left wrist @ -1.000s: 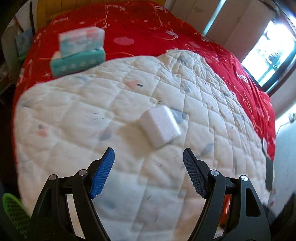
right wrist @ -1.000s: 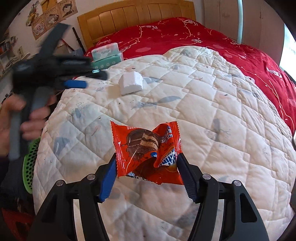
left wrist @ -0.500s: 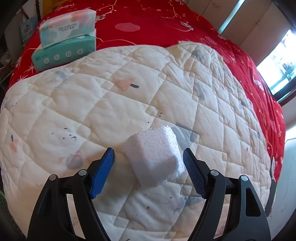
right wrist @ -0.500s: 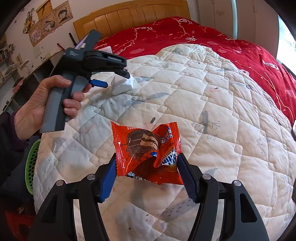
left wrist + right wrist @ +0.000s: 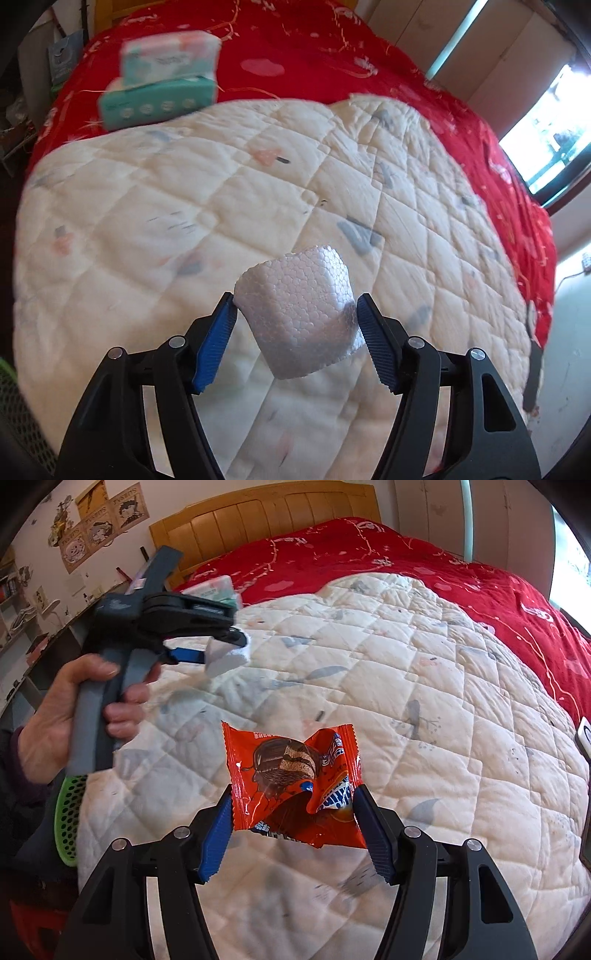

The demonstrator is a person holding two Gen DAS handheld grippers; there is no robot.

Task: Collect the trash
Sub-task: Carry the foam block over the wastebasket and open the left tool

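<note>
Off the white quilt [image 5: 258, 206], the foam block [image 5: 297, 314] has just been clamped by the left gripper [image 5: 295, 332], while the orange wrapper [image 5: 291, 786] stays pinched in the right gripper [image 5: 293, 819], so both await binning.

The foam block [image 5: 299, 314] is white with a beaded grain. The snack wrapper [image 5: 291, 779] is orange-red, printed with a brown chocolate biscuit and a blue-and-white logo. Each tool, left [image 5: 295, 347] and right [image 5: 293, 830], is black with blue ribbed pads [image 5: 212, 343]. The quilt [image 5: 184, 206] is cream, diamond-stitched, with small grey and pink motifs. The bedspread [image 5: 303, 40] is red with pale embroidery. The tissue packs [image 5: 162, 81] are teal and white. The basket [image 5: 68, 819] is green, perforated.
</note>
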